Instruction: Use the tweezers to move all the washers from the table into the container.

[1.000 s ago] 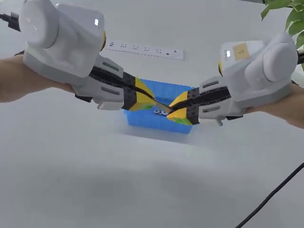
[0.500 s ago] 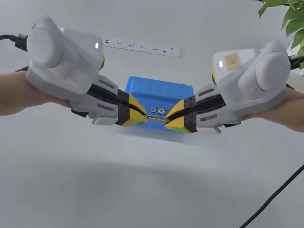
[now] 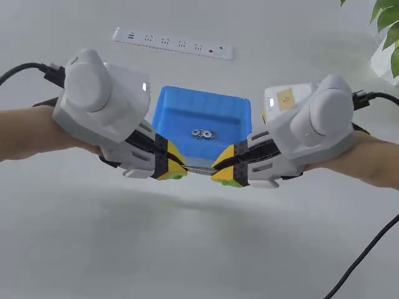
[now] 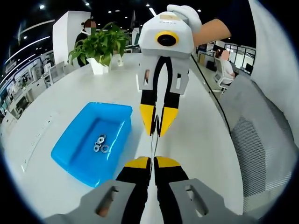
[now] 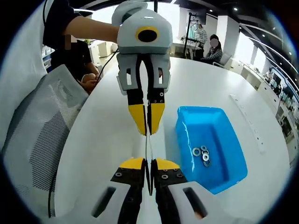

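A thin metal pair of tweezers spans the short gap between my two grippers, just in front of the blue container's near wall. My left gripper is shut on one end and my right gripper is shut on the other. Several washers lie together on the container floor. In the left gripper view the tweezers run from my left gripper to the right gripper, with the container and washers to the left. The right gripper view shows the tweezers, container and washers.
A white power strip lies beyond the container. A potted plant stands at the far right and a black cable crosses the near right of the table. A mesh chair stands beside the table.
Both grippers, with the tweezers held between them, have come back from above the container to a spot just in front of its near wall.
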`<state>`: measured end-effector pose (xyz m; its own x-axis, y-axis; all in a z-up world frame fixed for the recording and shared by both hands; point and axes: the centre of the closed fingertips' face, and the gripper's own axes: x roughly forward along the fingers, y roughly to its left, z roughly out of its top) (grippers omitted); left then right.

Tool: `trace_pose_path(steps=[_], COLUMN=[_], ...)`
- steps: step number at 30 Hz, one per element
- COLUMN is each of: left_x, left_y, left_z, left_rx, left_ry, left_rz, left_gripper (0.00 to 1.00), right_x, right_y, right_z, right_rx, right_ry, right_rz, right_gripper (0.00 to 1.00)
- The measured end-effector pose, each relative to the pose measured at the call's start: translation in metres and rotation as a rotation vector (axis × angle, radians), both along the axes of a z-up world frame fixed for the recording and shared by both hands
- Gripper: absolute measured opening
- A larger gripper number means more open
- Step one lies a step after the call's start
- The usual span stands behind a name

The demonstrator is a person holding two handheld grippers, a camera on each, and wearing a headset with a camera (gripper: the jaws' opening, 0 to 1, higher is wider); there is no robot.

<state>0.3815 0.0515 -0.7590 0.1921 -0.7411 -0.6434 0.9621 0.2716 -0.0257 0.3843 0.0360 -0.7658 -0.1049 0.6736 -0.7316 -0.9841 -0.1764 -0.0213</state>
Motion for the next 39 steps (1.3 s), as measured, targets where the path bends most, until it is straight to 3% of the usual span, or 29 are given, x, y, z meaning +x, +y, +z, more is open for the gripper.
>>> trace_pose_path(steps=[11,18,20,23,32,36,39], left_x=[-0.003,-0.008,-0.008,-0.008,-0.006,-0.003,-0.003], left_y=[0.003,0.004,0.007,0.006,0.006,0.011,0.014], left_z=[-0.029,-0.041,-0.044,-0.042,-0.043,-0.04,-0.035], left_rx=[0.075,0.139,0.153,0.14,0.146,0.148,0.141], left_ry=[0.026,-0.009,-0.004,-0.026,-0.024,-0.019,-0.023], left_rz=[-0.019,-0.032,-0.019,-0.017,-0.008,0.013,0.023], left_gripper=[0.07,0.07,0.07,0.07,0.11,0.2,0.21], right_x=[-0.003,-0.007,-0.007,-0.006,-0.008,-0.01,-0.011], right_y=[0.001,0.001,0.001,0.0,-0.002,-0.002,-0.003], right_z=[-0.028,-0.037,-0.039,-0.04,-0.042,-0.042,-0.042], right_rx=[-0.047,-0.07,-0.075,-0.079,-0.097,-0.104,-0.108], right_ry=[0.005,-0.012,-0.019,-0.019,0.006,0.059,0.052], right_rz=[-0.006,-0.012,-0.014,-0.023,-0.027,-0.054,-0.045], right_gripper=[0.08,0.08,0.08,0.09,0.12,0.15,0.2])
